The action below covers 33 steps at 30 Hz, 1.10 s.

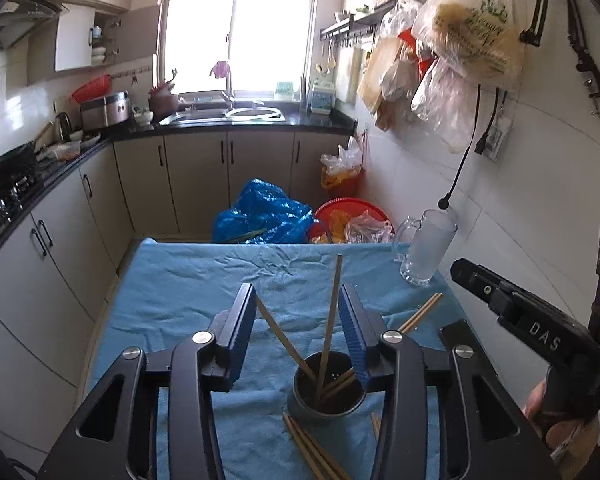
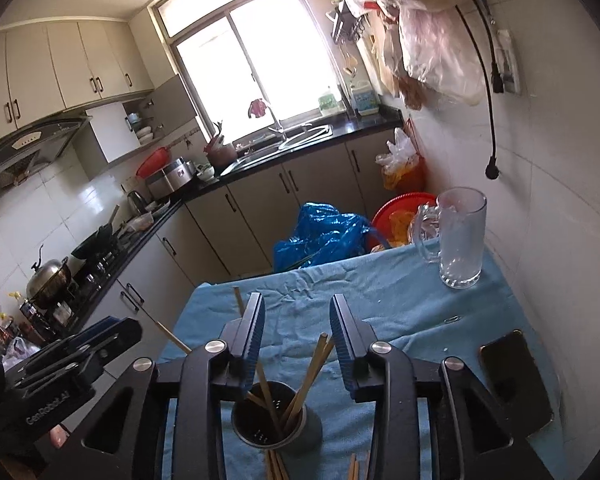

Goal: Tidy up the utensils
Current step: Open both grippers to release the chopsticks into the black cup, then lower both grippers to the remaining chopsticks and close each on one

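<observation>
Chopstick holder (image 1: 327, 392) below and between spread left tongs (image 1: 298, 312).

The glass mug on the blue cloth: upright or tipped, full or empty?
Upright and empty: the glass mug stands on its base, rim up, nothing visible inside.

One holder (image 1: 327, 390), one mug (image 1: 426, 246)

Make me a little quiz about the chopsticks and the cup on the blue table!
1. True or false: both grippers, left gripper and right gripper, are open.
2. What stands in the dark cup?
3. The glass mug is: A) lying down B) upright C) in the cup.

Key: 1 true. 2 chopsticks. 3 B. More loose chopsticks lie on the blue cloth.
</observation>
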Tool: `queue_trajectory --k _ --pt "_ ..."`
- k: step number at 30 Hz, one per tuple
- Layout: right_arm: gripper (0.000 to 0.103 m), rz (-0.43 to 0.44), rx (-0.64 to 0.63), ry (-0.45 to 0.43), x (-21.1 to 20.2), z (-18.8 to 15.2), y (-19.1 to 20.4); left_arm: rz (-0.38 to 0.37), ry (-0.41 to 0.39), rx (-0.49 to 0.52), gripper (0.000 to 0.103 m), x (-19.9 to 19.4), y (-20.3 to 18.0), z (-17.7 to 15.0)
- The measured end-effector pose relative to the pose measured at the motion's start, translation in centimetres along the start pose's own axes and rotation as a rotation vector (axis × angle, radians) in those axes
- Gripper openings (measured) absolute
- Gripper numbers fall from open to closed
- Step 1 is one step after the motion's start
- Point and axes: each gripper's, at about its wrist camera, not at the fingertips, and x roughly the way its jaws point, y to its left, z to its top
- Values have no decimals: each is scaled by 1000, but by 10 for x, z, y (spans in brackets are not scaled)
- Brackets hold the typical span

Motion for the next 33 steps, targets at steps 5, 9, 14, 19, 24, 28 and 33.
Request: queue_trajectory --k 5,9,14,19,24,28,33 --pt "48 -4 -17 -21 -35 -3 4 24 -48 11 53 -37 1 -10" --pt "52 -23 -60 0 -61 -14 6 32 -47 31 55 -59 -1 -27" --pt "56 -81 -141 58 -87 -38 -5 27 -3 29 56 -70 2 -64" --pt "58 -169 -206 165 -105 -73 -34 18 96 -8 56 -60 10 -118" --pt "58 -205 -228 309 -100 -121 -65 -11 231 -19 56 -30 7 -176" --pt "58 -144 -187 410 -86 -168 -78 -62 353 -32 49 3 -6 -213" --pt "49 -64 -157 475 -68 -213 -74 -68 428 34 38 28 -30 -238"
